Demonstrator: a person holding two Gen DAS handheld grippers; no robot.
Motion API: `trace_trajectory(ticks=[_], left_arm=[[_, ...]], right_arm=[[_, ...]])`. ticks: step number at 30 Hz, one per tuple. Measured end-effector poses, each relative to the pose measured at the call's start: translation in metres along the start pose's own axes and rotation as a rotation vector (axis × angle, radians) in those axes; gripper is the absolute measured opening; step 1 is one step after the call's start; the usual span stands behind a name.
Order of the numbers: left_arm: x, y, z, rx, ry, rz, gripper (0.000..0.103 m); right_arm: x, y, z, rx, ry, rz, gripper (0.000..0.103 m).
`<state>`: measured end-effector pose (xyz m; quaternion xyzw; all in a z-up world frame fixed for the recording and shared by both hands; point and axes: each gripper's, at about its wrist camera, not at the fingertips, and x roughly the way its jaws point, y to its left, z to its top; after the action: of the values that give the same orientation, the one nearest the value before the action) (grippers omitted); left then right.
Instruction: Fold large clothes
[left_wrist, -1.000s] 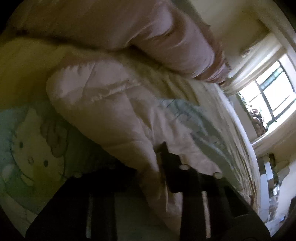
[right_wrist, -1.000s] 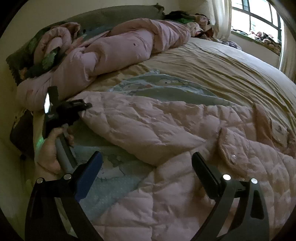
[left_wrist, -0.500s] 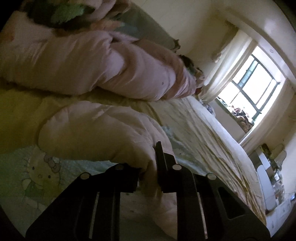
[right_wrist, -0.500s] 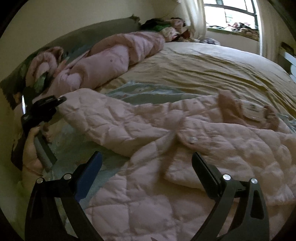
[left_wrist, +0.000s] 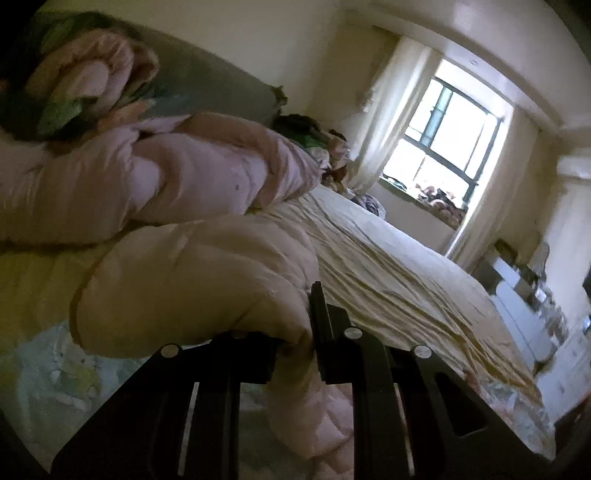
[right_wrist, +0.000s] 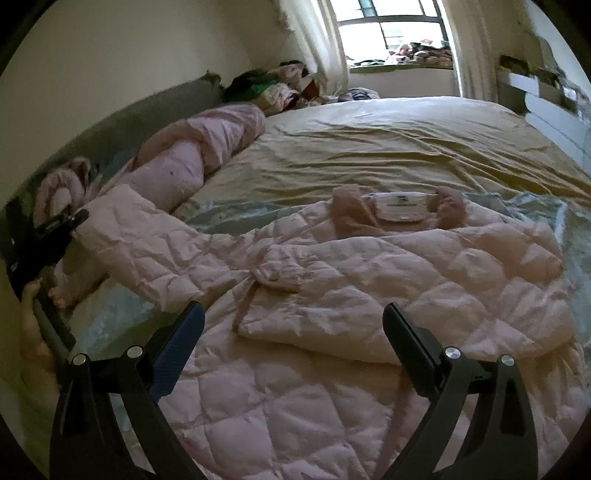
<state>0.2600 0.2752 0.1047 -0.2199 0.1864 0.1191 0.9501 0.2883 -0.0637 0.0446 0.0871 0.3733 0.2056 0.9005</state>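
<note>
A pink quilted coat (right_wrist: 369, 280) lies spread on the bed, collar and white label (right_wrist: 400, 206) toward the window. Its left sleeve (right_wrist: 140, 236) stretches out to the left and is lifted at its end. My left gripper (left_wrist: 295, 343) is shut on that sleeve's cuff (left_wrist: 199, 280), which bulges above the jaws; the right wrist view shows the same gripper (right_wrist: 55, 232) at the far left, held by a hand (right_wrist: 33, 325). My right gripper (right_wrist: 291, 343) hovers open over the coat's front with nothing between its fingers.
A rolled pink duvet (right_wrist: 192, 155) lies along the grey headboard (right_wrist: 147, 114). The yellow sheet (right_wrist: 388, 147) covers the bed up to the window (right_wrist: 388, 18). Piled clothes (right_wrist: 280, 85) sit in the far corner; white drawers (right_wrist: 546, 107) stand at the right.
My left gripper has risen with the sleeve cuff, pulling the sleeve up off the bed. The right gripper has swung to the right over the coat, bringing collar and label into view.
</note>
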Motion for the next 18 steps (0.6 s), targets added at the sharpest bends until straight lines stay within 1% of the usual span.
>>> trace_trajectory(ticks=[2, 7, 10, 15, 18], left_arm=[[-0.005, -0.013, -0.002, 0.027, 0.004, -0.010, 0.009], [-0.019, -0.065, -0.012, 0.128, 0.013, -0.033, 0.009], [-0.025, -0.102, -0.023, 0.205, 0.019, -0.048, 0.009], [-0.032, -0.166, -0.052, 0.359, 0.026, -0.083, 0.009], [-0.032, -0.211, -0.082, 0.473, 0.053, -0.130, 0.009]], right_arm=[[-0.009, -0.011, -0.002, 0.021, -0.010, 0.003, 0.096], [-0.036, -0.041, -0.013, 0.062, -0.043, -0.010, 0.096], [-0.049, -0.063, -0.020, 0.100, -0.052, -0.021, 0.096], [-0.079, -0.106, -0.032, 0.174, -0.078, -0.044, 0.096], [-0.100, -0.132, -0.039, 0.218, -0.103, -0.058, 0.096]])
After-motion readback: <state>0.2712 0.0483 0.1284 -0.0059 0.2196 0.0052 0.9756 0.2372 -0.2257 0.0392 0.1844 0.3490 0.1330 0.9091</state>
